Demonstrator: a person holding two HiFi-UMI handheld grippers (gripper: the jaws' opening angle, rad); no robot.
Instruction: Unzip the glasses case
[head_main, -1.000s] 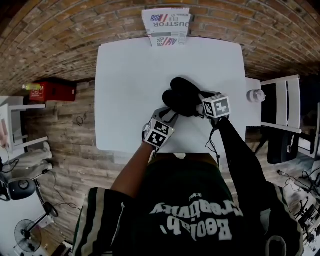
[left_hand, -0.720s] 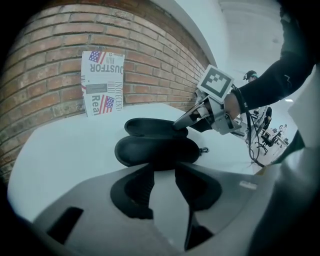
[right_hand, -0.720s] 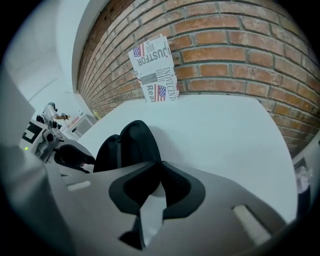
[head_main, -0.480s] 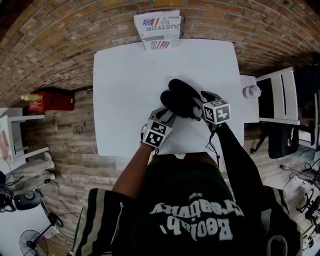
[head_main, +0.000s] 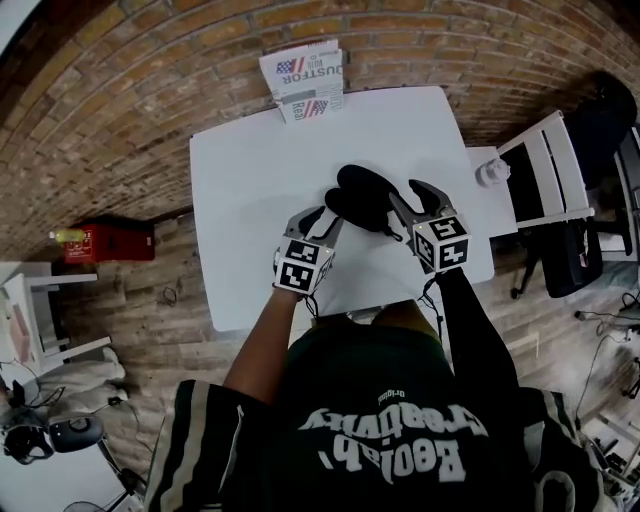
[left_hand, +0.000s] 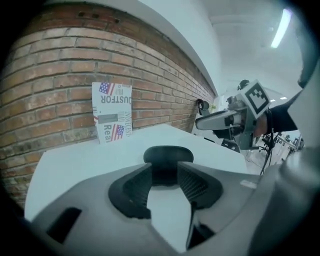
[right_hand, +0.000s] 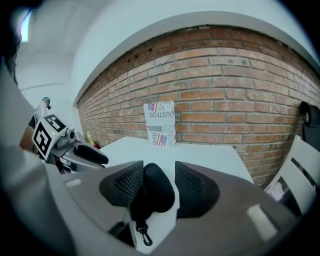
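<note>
Over table (head_main: 250, 180), left claw (head_main: 320, 218), right claw (head_main: 415, 200) both just opening wider, glasses case (head_main: 362, 192) ungripped between their jaws; zipper indiscernible.

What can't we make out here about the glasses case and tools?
Zipper of glasses case: head view, too small, black on black; how far unzipped is unreadable.
Case's near edge: left gripper view, covered by left tool; its jaws, just opening, hold nothing.
Case's left flank: right gripper view, behind a pad of right tool; jaws just opening, contact unclear.
White item beside table: head view, too small.
</note>
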